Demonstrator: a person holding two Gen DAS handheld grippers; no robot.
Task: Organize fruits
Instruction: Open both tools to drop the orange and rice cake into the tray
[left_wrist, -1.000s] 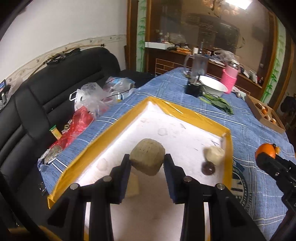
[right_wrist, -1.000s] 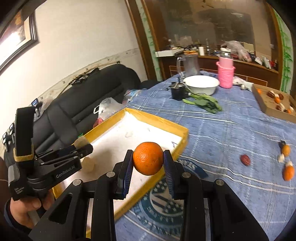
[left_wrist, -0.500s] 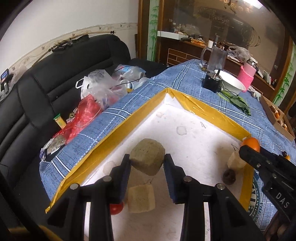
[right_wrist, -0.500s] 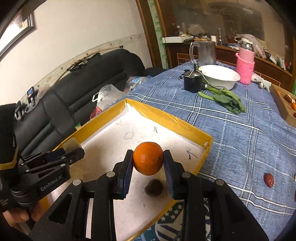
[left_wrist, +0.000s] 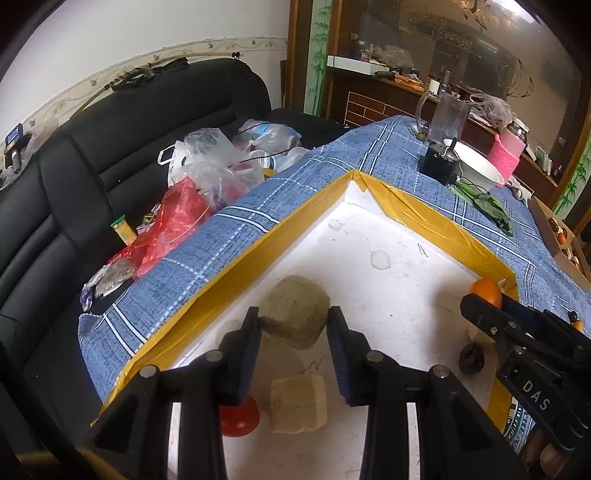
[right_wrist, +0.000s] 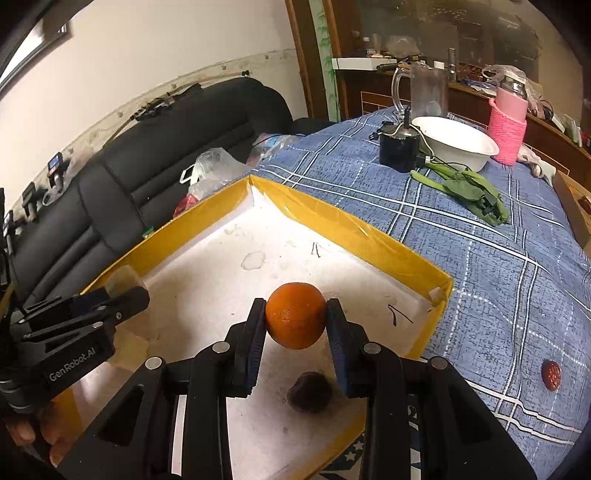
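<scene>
Left claw (left_wrist: 293, 328): clenched on the tan block (left_wrist: 295, 315), held at centre frame, clear of the tray floor.
Right claw (right_wrist: 295, 319): clenched on the orange (right_wrist: 295, 314), held at centre frame in its own view.
Tray (left_wrist: 236, 275): white floor, yellow taped rim, set on the worktop (right_wrist: 480, 258) with its blue checked cloth.
Change, right side: one second ago you held the orange outside the tray's near rim, above the cloth. It now hangs over the tray floor, inside the right-hand corner.
Change, left side: you have carried the tan block toward the left rim and a little lower. The view now takes in the tray's near end.
Newly in view: a second tan block (left_wrist: 298, 403) at lower centre and a red fruit (left_wrist: 240, 417) just left of it, partly hidden behind the left finger.
Dark fruit (right_wrist: 309, 391): lies on the tray floor below the orange, at lower centre of the right view.
Pale fruit: partly hidden behind the right claw at the right edge of the left view; identity cannot be told.
Meaning for the task: both items are judged to be at the set-down stage, neither yet released.
Caution, right side: an orange rolls. Lower it close to the floor before opening, and keep it off the dark fruit.
Caution, left side: pick a bare patch clear of the second tan block.
Remaining: a red-brown fruit (right_wrist: 550, 374) lies on the cloth at the right edge.
</scene>
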